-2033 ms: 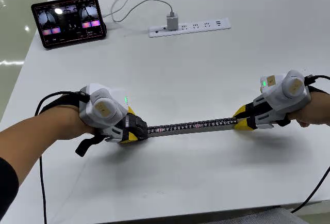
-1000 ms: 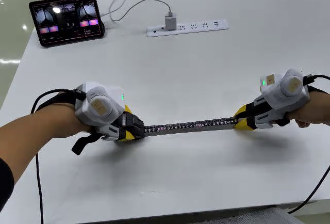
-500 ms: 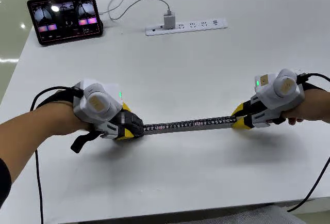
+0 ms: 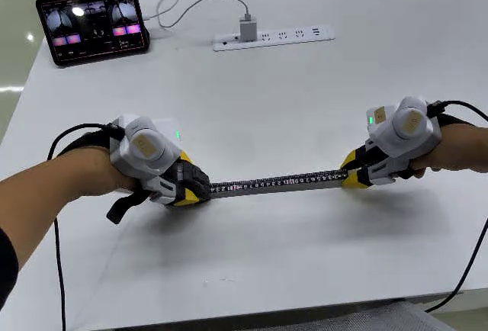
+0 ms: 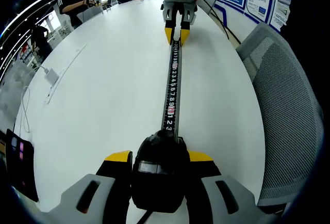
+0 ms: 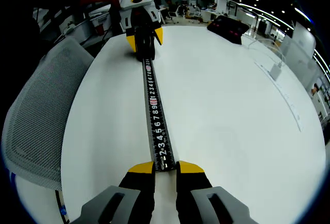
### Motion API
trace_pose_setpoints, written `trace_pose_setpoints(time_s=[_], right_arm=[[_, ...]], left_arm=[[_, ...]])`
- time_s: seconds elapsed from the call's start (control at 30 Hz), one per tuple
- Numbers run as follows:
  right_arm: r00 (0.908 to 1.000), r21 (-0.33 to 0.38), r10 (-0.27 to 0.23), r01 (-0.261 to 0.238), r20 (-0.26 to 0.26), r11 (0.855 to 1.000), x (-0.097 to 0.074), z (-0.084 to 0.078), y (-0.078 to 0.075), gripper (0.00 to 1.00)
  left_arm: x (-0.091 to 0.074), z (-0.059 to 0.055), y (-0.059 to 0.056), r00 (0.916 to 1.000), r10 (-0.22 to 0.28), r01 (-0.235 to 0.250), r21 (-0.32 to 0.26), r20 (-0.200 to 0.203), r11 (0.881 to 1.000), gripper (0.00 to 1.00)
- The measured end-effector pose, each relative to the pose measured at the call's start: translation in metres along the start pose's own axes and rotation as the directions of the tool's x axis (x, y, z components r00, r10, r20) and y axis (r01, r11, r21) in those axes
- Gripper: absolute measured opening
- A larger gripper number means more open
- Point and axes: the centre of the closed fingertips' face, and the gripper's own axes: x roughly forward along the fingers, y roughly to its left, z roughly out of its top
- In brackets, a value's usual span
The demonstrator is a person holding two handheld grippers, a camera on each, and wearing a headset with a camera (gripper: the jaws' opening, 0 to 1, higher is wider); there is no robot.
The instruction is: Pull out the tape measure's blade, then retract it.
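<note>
Status, pull-out step: judged done or nearly so. Retraction not yet begun.

Found left gripper w/ yellow-tipped jaws clamped on either side of the black rubbery tape-measure case, at the near-left of the white counter. Case upright betw. the jaws, mouth facing the other gripper.

Found long grey steel blade w/ printed scale drawn out straight from the case mouth, running across to the right gripper. Jaws there drawn in on the blade's end tip, which sits betw. the yellow pads. Grip looks firm. Blade low over the counter; cannot tell if touching or just above.

Grippers well apart, blade taut betw. them, no sag or kink seen.

Left to do, by judgement: bring the tip back toward the case under control, so the blade feeds in w/o snapping.

Containers: the case itself the sole housing noted; rest of blade presumably coiled inside, hidden.

Also noted at far side: black tablet, screen lit; white power strip w/ charger plugged in. Both well clear of the work.
</note>
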Motion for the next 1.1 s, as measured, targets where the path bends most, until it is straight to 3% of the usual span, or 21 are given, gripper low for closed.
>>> trace_pose_setpoints(time_s=[0.1,0.4,0.53,0.6,0.77,0.87,1.0,1.1], right_arm=[[0.9996,-0.022,0.001,-0.002,-0.03,1.0,0.0,0.0,0.0,0.11],[0.9986,-0.058,0.018,-0.021,-0.05,0.998,0.0,-0.001,0.001,0.12],[0.9987,-0.04,0.017,-0.019,-0.047,0.999,0.0,0.0,0.0,0.12],[0.9988,-0.036,0.018,-0.019,-0.045,0.999,0.0,-0.001,0.001,0.13],[0.9988,-0.017,0.014,-0.015,-0.047,1.0,0.0,0.0,0.001,0.25],[0.9991,-0.015,0.013,-0.014,-0.039,1.0,-0.002,0.003,0.002,0.25],[0.9996,0.008,0.004,-0.003,-0.028,1.0,-0.004,0.006,0.002,0.33],[0.9998,0.057,-0.012,0.013,-0.018,0.998,-0.006,0.006,0.002,0.39]], left_arm=[[0.0,0.0,0.0,1.0,-0.005,0.005,-0.003,-0.004,1.0,0.35],[-0.002,-0.003,0.004,0.9996,0.0,-0.001,-0.02,-0.028,1.0,0.41],[-0.009,-0.002,0.002,0.9998,-0.013,0.012,-0.012,-0.015,1.0,0.45],[-0.012,-0.001,0.003,0.9999,-0.016,0.016,-0.034,0.0,0.999,0.48],[-0.016,-0.001,0.002,0.9996,-0.02,0.021,-0.079,0.02,0.997,0.59],[-0.02,0.001,0.003,0.9994,-0.012,0.015,-0.096,0.032,0.995,0.61],[-0.023,0.002,0.002,0.9989,-0.005,0.011,-0.123,0.046,0.992,0.67],[-0.024,0.001,0.001,0.9982,0.001,0.009,-0.16,0.06,0.987,0.74]])
